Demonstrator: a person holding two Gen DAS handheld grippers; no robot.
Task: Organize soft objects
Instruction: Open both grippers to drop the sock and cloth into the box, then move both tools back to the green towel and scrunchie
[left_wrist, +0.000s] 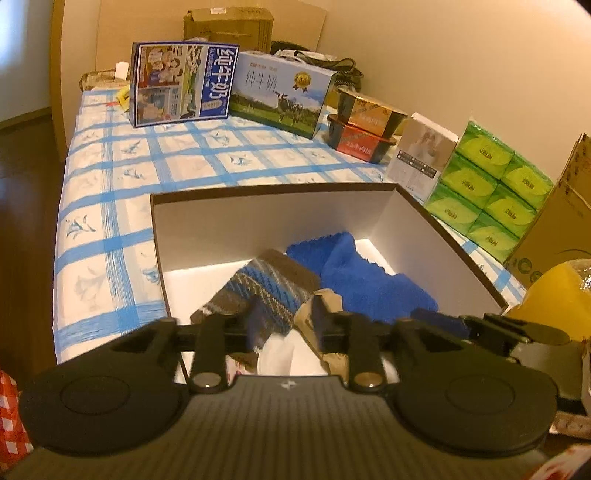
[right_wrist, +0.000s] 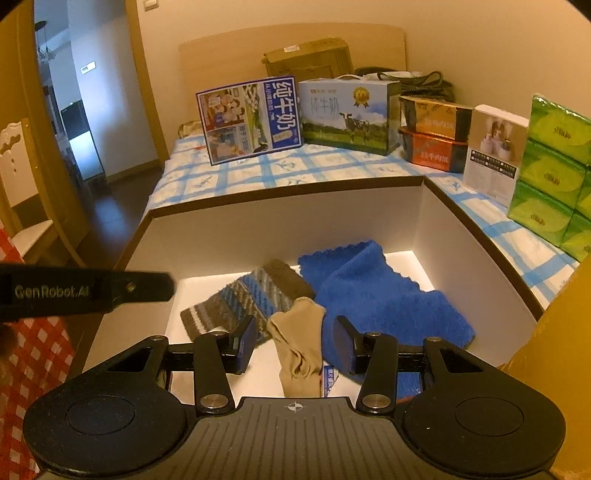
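While left fingers (left_wrist: 255, 325) blur unreadably, right fingers (right_wrist: 248, 339) gape astride the beige sock (right_wrist: 295, 332).

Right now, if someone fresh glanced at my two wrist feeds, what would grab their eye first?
The open box on the blue-checked bed, holding a fluffy blue cloth at right, a striped knit sock to its left, and a beige stocking lying between the open right gripper fingers. Behind stand milk cartons; green tissue packs are stacked at the right.
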